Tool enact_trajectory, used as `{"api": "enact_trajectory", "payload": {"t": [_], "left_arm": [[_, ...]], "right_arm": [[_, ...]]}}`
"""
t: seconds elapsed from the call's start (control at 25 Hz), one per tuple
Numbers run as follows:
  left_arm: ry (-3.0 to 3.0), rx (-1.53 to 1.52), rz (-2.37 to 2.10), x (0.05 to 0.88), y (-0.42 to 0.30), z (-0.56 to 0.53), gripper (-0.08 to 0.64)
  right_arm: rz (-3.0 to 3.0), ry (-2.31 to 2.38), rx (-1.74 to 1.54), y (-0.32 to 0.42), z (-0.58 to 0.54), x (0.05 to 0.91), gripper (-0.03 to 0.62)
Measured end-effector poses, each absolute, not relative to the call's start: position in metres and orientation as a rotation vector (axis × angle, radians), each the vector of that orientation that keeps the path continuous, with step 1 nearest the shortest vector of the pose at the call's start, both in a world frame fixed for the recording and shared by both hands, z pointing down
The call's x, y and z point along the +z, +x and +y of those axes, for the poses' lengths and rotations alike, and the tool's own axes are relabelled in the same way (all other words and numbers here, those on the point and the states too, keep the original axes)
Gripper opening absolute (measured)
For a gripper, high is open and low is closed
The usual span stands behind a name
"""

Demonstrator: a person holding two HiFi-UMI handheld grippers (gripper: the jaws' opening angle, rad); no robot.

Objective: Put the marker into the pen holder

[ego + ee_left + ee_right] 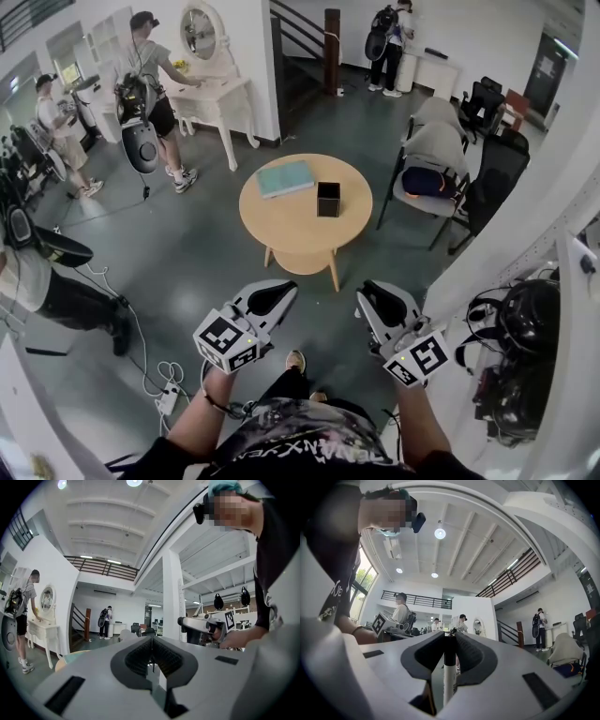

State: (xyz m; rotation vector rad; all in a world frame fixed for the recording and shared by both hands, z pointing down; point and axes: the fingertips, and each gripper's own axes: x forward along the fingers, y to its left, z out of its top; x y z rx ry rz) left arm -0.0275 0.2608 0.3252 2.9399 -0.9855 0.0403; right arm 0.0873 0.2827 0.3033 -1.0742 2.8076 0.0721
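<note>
A black square pen holder (328,199) stands on the round wooden table (305,234), ahead of both grippers and well apart from them. My right gripper (373,298) (450,633) is shut on a marker (448,677) with a white body and a black cap. The marker stands upright between the pads in the right gripper view and is hidden in the head view. My left gripper (274,298) (151,638) is held level beside it, its jaws closed together with nothing between them. Both grippers hover over the floor, short of the table's near edge.
A teal book (285,177) lies on the table left of the holder. Grey chairs (433,164) stand to the right, a white dressing table (214,94) and standing people (150,84) at the back left. Cables and a power strip (167,398) lie on the floor at left.
</note>
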Motion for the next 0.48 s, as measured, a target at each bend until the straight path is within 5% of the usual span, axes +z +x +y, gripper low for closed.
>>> {"api": "enact_trajectory", "payload": {"t": [0.48], "left_arm": [[2.953, 0.019, -0.934, 0.344, -0.019, 0.202, 0.026]], "right_arm": [[2.803, -1.102, 0.067, 0.085, 0.226, 0.323, 0.077]]}}
